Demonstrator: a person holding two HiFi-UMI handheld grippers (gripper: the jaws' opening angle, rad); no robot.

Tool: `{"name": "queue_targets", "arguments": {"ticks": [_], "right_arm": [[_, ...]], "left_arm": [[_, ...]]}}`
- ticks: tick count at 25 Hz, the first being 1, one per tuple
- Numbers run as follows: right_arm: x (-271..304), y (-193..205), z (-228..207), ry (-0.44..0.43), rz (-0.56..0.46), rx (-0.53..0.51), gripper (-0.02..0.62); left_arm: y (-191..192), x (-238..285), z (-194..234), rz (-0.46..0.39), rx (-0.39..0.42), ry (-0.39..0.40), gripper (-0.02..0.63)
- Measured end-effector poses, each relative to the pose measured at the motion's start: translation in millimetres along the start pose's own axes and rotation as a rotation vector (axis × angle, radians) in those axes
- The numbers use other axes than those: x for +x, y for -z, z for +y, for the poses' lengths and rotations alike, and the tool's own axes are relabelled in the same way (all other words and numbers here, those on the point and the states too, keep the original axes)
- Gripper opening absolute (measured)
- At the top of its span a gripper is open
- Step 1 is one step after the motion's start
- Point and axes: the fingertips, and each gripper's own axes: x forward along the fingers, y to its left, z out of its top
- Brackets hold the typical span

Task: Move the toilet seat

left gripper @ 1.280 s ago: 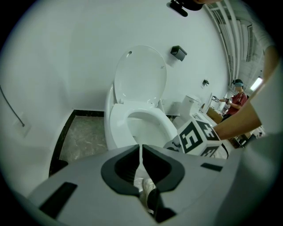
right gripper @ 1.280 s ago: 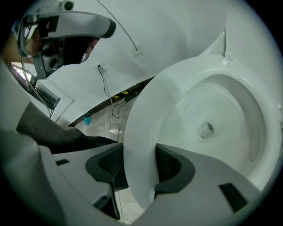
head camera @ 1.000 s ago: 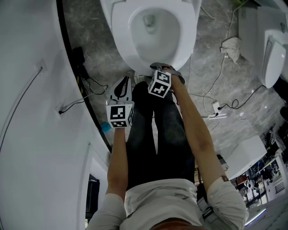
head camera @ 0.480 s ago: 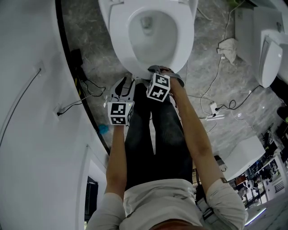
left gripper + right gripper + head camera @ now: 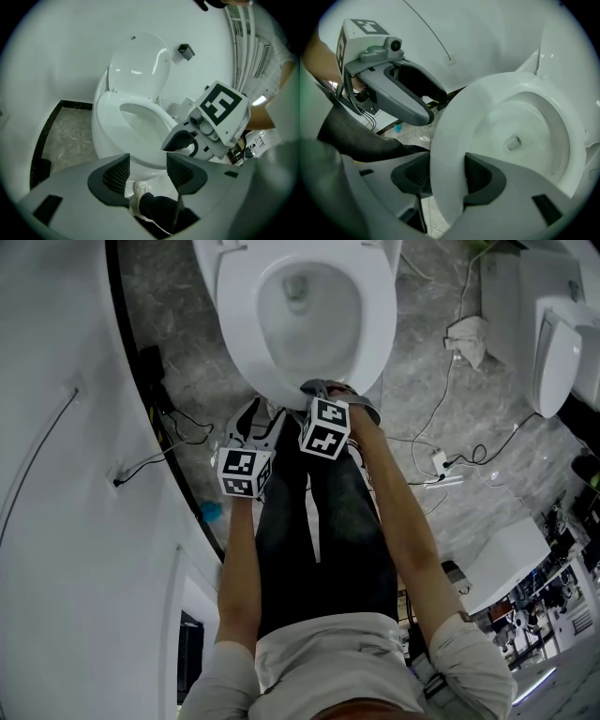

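Right tongs (image 5: pixel 443 174): closed on the front rim of the toilet seat (image 5: pixel 451 136), with one pad under the rim and one inside the ring.
Left tongs (image 5: pixel 147 171): jaws have just been opening and stand fairly wide, with nothing between them. They sit just beside the right tongs, short of the seat.
Seat position: it runs from the right tongs' pads away over the bowl (image 5: pixel 520 136). I cannot tell whether it has left the bowl.
Seat axis: the long axis goes from the gripped front nose to the hinge at the far end, under the upright lid (image 5: pixel 138 65). The ring faces up.
Step in hand: probably raising the seat by its nose.
Doing it well: hold at the middle of the nose. Swing it in an arc about the far hinge, letting the wrist tilt with it rather than pulling it toward the person. Keep the left tongs out of that arc.
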Motion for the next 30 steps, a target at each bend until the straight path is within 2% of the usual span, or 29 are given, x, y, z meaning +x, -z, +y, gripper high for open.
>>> {"name": "queue_targets", "arguments": {"ticks": [6, 9, 12, 17, 20, 23, 27, 30], "right_arm": [[-10.1, -1.9, 1.3, 0.009, -0.001, -0.01, 0.232], [-11.1, -1.6, 1.6, 0.009, 0.0, -0.012, 0.232], [-11.4, -2.0, 1.2, 0.007, 0.001, -0.011, 0.232], [-12.7, -3.0, 2.9, 0.012, 0.0, -0.014, 0.232], [-13.9, -3.5, 4.4, 0.016, -0.001, -0.015, 0.232], [-13.6, -5.1, 5.0, 0.019, -0.002, -0.016, 0.232], [-14.6, -4.0, 2.2, 0.034, -0.008, -0.025, 0.232], [-16.3, -4.5, 3.2, 0.041, -0.012, -0.028, 0.232]], "left_arm": [[0.4, 7.4, -4.9, 0.014, -0.048, 0.036, 0.268], [2.8, 10.2, -2.8, 0.017, -0.099, 0.042, 0.272], [7.2, 13.2, 1.3, 0.031, -0.145, 0.056, 0.304], [5.3, 14.0, -1.0, 0.021, -0.158, 0.107, 0.308], [3.0, 19.0, -6.8, 0.024, -0.161, 0.151, 0.336], [0.0, 25.8, -5.7, 0.021, -0.173, 0.143, 0.341], [-5.1, 26.6, -6.6, -0.008, -0.235, 0.128, 0.339], [-6.7, 24.6, -7.2, -0.009, -0.24, 0.127, 0.339]]}}
